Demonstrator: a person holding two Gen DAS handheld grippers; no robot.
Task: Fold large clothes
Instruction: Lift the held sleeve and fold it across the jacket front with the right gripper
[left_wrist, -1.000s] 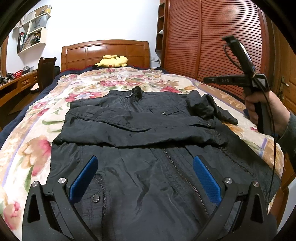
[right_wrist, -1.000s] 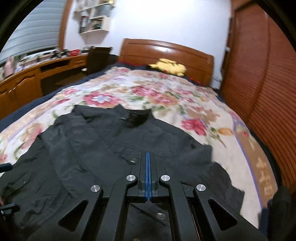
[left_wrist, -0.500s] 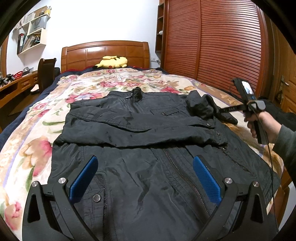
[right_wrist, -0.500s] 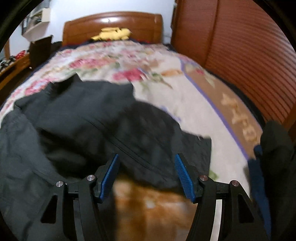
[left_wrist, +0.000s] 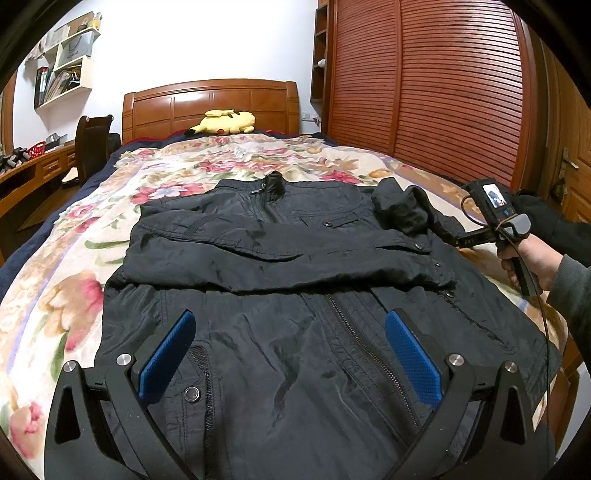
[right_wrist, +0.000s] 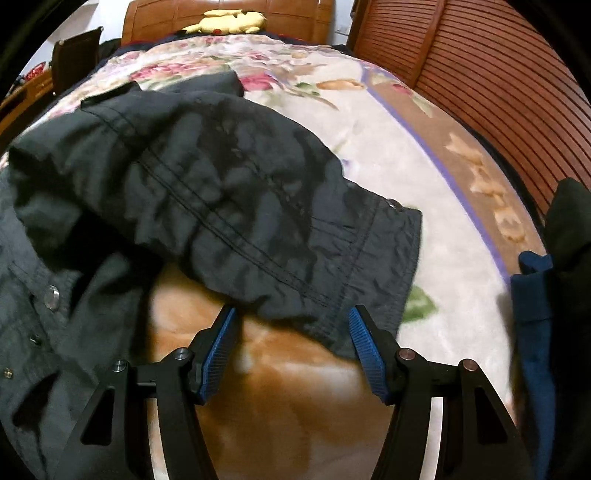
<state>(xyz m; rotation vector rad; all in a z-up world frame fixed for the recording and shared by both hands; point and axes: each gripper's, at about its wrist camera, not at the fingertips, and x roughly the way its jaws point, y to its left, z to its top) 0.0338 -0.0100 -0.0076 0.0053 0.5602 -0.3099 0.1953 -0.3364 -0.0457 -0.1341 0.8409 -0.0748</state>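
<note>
Here the left tongs (left_wrist: 288, 354) hang spread wide and empty above the lower front of the black nylon zip-up jacket (left_wrist: 280, 266), which lies face up on the floral quilted bed (left_wrist: 55, 295). They look parked over the hem, probably waiting to take it once the sleeves are in. Just beyond their blue pads (left_wrist: 166, 354), one sleeve (left_wrist: 288, 258) is already laid straight across the chest.

Further right, the other sleeve (right_wrist: 229, 206) lies bunched off the jacket's side, its cuff (right_wrist: 373, 273) reaching out over the quilt. The right tongs (right_wrist: 291, 343) point down at that cuff with their jaws partway apart and closing; the cuff's edge sits just ahead of and between the pads, not yet pinched as far as I can tell. My guess is that this cuff is the chosen handle because lifting it lets the whole sleeve be carried across onto the chest.

By count: one jacket, two sleeves (one folded, one loose), two tongs, and one yellow plush toy (left_wrist: 225, 122) by the wooden headboard (left_wrist: 210, 99), well beyond both.
</note>
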